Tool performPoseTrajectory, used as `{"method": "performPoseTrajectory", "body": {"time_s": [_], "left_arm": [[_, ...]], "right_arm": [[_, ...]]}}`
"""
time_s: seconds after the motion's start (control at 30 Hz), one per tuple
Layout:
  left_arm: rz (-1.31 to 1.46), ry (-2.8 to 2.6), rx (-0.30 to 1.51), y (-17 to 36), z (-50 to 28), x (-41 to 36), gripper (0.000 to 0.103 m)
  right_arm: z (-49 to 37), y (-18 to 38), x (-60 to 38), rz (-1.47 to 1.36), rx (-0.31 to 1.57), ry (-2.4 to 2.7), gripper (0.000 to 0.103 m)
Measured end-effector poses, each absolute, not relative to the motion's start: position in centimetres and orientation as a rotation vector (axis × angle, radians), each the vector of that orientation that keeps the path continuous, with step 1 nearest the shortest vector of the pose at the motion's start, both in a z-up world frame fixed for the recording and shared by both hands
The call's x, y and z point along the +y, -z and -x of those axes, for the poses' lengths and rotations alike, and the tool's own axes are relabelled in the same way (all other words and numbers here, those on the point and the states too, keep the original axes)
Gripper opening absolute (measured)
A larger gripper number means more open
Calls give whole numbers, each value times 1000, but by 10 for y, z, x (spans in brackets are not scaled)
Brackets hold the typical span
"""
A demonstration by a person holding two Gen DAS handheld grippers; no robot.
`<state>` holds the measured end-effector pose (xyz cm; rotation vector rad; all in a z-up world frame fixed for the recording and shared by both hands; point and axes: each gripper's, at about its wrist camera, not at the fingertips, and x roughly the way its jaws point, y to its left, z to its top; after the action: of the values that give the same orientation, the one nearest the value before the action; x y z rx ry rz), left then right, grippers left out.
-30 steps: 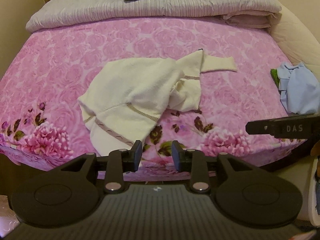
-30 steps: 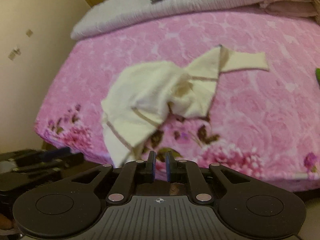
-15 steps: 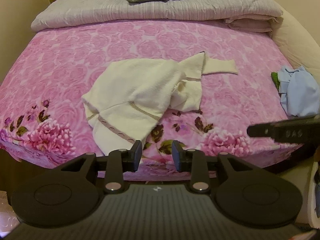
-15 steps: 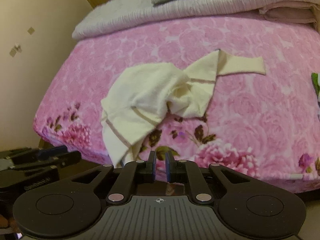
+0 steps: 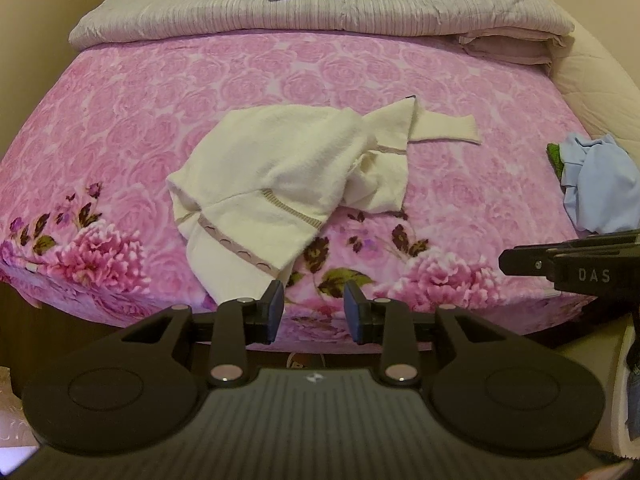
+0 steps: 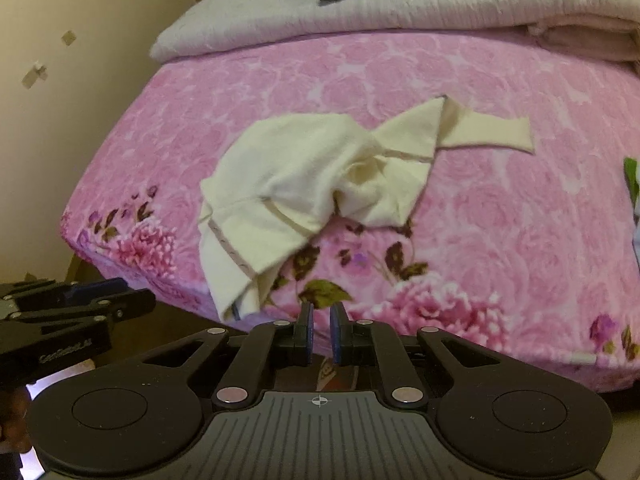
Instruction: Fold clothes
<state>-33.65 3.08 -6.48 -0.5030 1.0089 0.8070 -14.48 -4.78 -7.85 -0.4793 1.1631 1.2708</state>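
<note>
A crumpled cream knitted sweater (image 5: 288,184) with beige trim lies near the front edge of the pink rose-patterned bed (image 5: 160,92), one sleeve stretched to the right. Only the left wrist view shows the whole pale blue garment (image 5: 600,184) at the bed's right side; only the right wrist view shows the beige wall (image 6: 60,120). Both claws hover off the bed's front edge, angled downward: left claw (image 5: 314,312) spread and empty, right claw (image 6: 320,332) nearly pressed together, holding nothing

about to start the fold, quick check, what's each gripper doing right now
left gripper: open, holding nothing
right gripper: shut, holding nothing
</note>
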Motion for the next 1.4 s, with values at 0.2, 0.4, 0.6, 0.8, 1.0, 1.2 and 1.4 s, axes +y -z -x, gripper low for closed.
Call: {"method": "performPoseTrajectory", "body": {"time_s": [0.2,0.4,0.6,0.8,1.0,1.2,1.4], "left_arm": [[516,-813,1021,70,337,32,28],[540,-817,1035,78,339,34,28],[556,-830,1054,89,337,38,28],[569,-833,1072,101,332,43,28],[576,-819,1066,114,326,48,31],[507,-782,1046,144,314,45,35],[471,-759,1068,173,304,48,35]], "right_arm": [[147,90,-42,542,1199,-1247,11],[141,91,-44,501,1198,-1261,10],[140,95,-39,500,1171,-1276,2],[137,115,-37,547,1208,-1262,61],[124,125,-35,497,1224,-1242,61],[101,147,-31,470,1212,-1206,61],[85,169,-28,494,1203,-1186,61]]}}
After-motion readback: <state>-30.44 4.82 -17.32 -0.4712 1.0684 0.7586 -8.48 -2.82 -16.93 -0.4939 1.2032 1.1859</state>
